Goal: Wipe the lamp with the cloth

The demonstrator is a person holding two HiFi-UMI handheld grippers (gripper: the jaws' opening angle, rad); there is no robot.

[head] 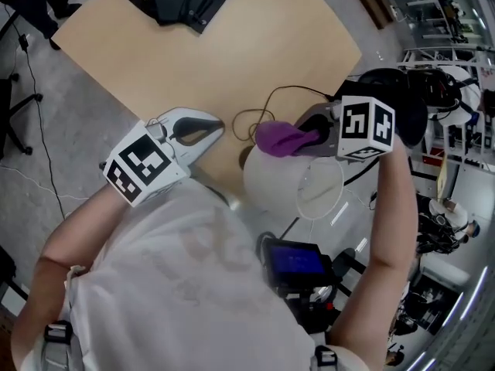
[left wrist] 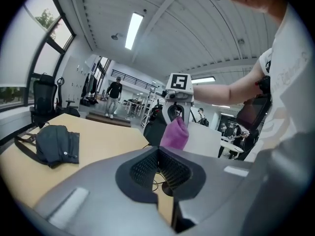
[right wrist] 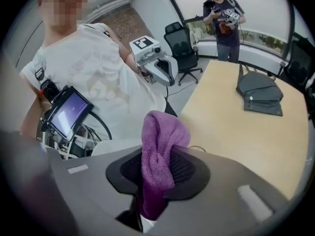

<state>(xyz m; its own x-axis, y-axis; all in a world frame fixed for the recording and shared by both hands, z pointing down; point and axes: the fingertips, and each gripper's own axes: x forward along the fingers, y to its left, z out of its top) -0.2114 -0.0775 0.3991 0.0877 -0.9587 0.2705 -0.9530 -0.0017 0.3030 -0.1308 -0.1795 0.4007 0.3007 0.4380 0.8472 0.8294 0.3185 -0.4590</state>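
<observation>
Since the right claw [right wrist: 157, 167] is clamped on just one fold of the purple cloth [right wrist: 160, 154], with the rest bunched loose above and below the pads, my first worry is the cloth dragging out once I rub it on the shade. Too little of it is pinched, I reckon.

The lamp [head: 288, 182] is a white shade at the near edge of the table [head: 232, 45], right under the cloth. I can't tell whether cloth and shade are touching. The shade looks light and smooth, so a sideways push would likely slide or tip it toward the edge.

The left claw [left wrist: 158, 151] is closed, pads together, nothing between them. It sits beside the lamp to the left, apart from it, so nothing steadies the shade. That's the main cause if it goes over.

The cable [head: 261, 113] loops on the table just behind the lamp. A long stroke could snag it and tug the lamp.

The hard claw tip may also scrape the shade if the cloth bunches aside.
</observation>
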